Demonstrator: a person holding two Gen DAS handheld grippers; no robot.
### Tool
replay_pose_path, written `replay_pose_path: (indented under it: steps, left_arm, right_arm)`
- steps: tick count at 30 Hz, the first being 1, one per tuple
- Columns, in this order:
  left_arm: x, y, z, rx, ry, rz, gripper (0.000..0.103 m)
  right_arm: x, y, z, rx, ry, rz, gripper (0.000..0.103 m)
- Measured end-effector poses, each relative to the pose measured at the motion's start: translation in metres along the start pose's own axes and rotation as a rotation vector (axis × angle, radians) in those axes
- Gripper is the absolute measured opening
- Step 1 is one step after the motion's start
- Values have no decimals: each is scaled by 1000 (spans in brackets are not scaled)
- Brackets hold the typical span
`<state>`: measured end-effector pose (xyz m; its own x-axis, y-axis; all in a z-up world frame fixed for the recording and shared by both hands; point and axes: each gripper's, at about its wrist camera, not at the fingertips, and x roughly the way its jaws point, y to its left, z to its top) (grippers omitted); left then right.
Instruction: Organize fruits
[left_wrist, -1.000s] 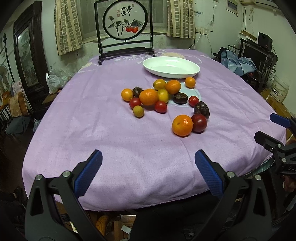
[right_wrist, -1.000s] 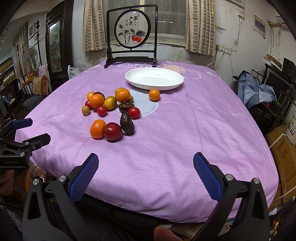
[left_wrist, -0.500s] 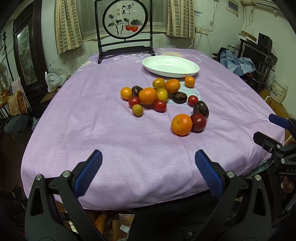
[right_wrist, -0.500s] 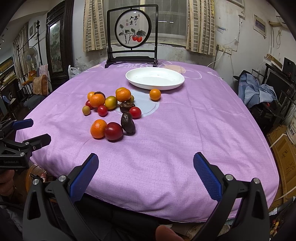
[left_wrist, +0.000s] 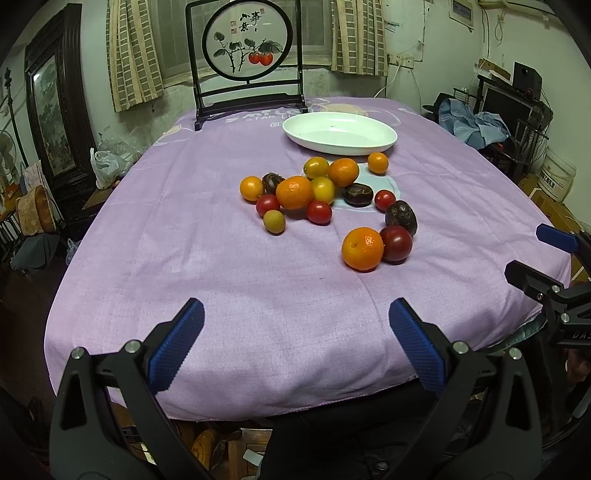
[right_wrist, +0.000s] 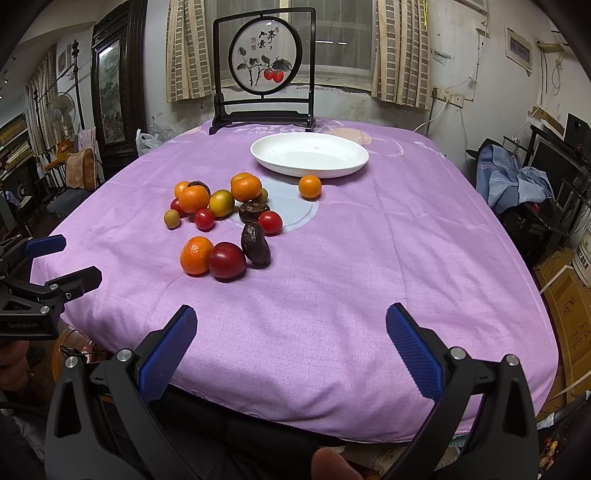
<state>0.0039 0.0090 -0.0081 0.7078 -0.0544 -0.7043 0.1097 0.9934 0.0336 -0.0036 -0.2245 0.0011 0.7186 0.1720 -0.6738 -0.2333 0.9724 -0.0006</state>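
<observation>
Both the left gripper (left_wrist: 295, 332) and right gripper (right_wrist: 291, 332) hold their fingers spread and empty at the desk's (left_wrist: 229, 280) near edge, the nearest mandarin (left_wrist: 362, 248) lying ahead-right of the left, ahead-left of the right, neither clearly nearer.

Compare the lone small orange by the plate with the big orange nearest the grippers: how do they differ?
The small orange looks smaller than the big orange. The small orange sits alone just in front of the white plate, touching no fruit; the big orange sits close against a dark red tomato. The small orange lies far from both grippers; the big orange is the near one. Both are round, orange and rest on the purple cloth.
</observation>
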Motion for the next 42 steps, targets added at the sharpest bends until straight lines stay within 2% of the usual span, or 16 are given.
replay_pose_path:
  steps: [18, 28, 29, 34, 37, 42]
  left_arm:
    - [0, 0, -1, 4, -4, -2, 101]
    - [13, 6, -7, 13, -7, -23, 101]
    - [15, 7, -7, 13, -7, -26, 101]
    - [24, 13, -7, 13, -12, -62, 101]
    - [29, 16, -7, 18, -15, -88, 101]
    - [39, 26, -5, 0, -17, -122, 101]
  right_arm:
    - [4, 2, -4, -5, 0, 3, 102]
    - [19, -4, -7, 17, 8, 43, 102]
    - [23, -3, -5, 15, 7, 50, 100]
    - [44, 9, 5, -20, 31, 134, 73]
    - [57, 18, 11, -27, 48, 199, 64]
    - [83, 27, 16, -22, 105, 257, 48]
